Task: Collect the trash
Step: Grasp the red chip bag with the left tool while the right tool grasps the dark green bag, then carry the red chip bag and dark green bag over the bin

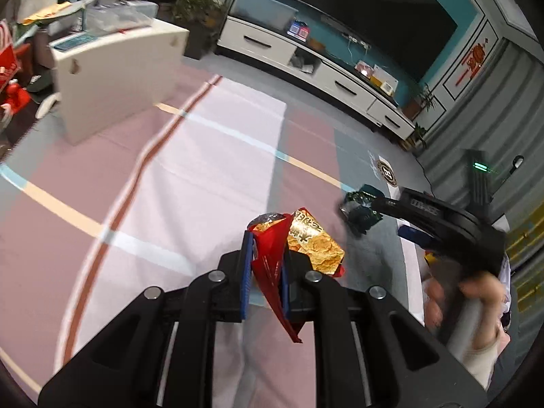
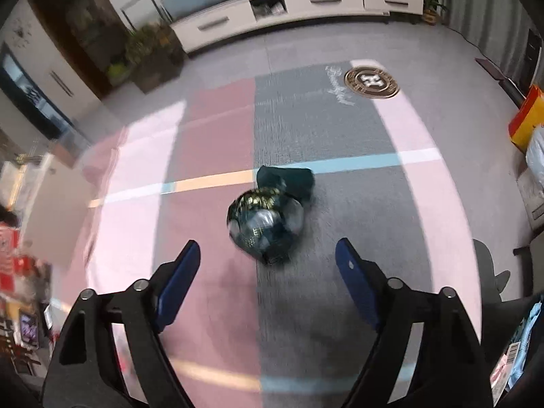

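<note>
My left gripper [image 1: 267, 258] is shut on a crumpled red and gold snack wrapper [image 1: 316, 241], which sticks out past the blue pads and is held above the floor mat. A dark green crumpled wrapper [image 2: 268, 217] lies on the grey and pink floor mat [image 2: 323, 129]. My right gripper [image 2: 268, 248] stands open just above it, a blue pad on either side and neither touching it. In the left wrist view the same green wrapper [image 1: 360, 210] sits at the tip of the right gripper [image 1: 387, 217], which a hand [image 1: 476, 292] holds.
A white box [image 1: 119, 74] stands on the floor at the back left. A long white TV cabinet [image 2: 289, 3] runs along the far wall, with a potted plant [image 2: 149, 54] beside it. An orange bag [image 2: 527, 119] sits at the right edge.
</note>
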Tool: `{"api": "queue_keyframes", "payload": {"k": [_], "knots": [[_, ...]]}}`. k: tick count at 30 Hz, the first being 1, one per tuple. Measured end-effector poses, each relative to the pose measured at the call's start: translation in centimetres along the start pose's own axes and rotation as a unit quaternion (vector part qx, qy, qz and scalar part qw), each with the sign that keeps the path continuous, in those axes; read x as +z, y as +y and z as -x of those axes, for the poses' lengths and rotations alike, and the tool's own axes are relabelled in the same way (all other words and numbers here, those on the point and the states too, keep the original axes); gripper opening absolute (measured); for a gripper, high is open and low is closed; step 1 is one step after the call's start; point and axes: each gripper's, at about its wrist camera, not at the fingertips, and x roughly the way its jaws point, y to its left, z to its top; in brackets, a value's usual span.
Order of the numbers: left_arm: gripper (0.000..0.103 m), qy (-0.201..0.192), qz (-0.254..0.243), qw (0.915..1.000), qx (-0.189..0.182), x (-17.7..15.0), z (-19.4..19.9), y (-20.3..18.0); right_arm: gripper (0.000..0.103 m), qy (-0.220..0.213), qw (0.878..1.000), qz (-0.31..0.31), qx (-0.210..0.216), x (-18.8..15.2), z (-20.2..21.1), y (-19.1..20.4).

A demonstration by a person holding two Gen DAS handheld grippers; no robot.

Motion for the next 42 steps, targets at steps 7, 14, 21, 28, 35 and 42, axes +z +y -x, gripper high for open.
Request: {"api": "queue_keyframes", "payload": {"k": [7,14,21,28,35,42], "knots": [[0.015,-0.004,0.003,1.0,0.003,-1.0,2.3,1.5,0.032,0.062,0.997,-0.009,-0.046,0.4,-4.3,0.1],[0.015,0.007,0.012,0.9998,-0.01,-2.5,3.3,1.7,0.024,0.037,0.999,0.0,-0.031,-3.1,-1.6,-1.9],[0.016,0.02,0.001,0.9997,-0.014,-4.6,4.5,1.2,0.024,0.003,1.0,0.026,-0.001,-8.9,3.3,-2.4],[0.016,0.032,-0.007,0.9994,-0.01,-6.1,5.1,1.4,0.024,-0.009,0.999,0.026,0.046,-13.7,6.8,-2.1],[0.016,0.021,-0.016,0.9996,-0.011,-7.0,6.7,1.4,0.024,-0.021,0.99,-0.004,0.138,-15.9,11.1,-2.4],[0.016,0.006,-0.026,0.9995,-0.019,-7.4,8.4,0.6,0.024,-0.062,0.988,0.005,0.141,-17.8,15.1,-2.2]]}}
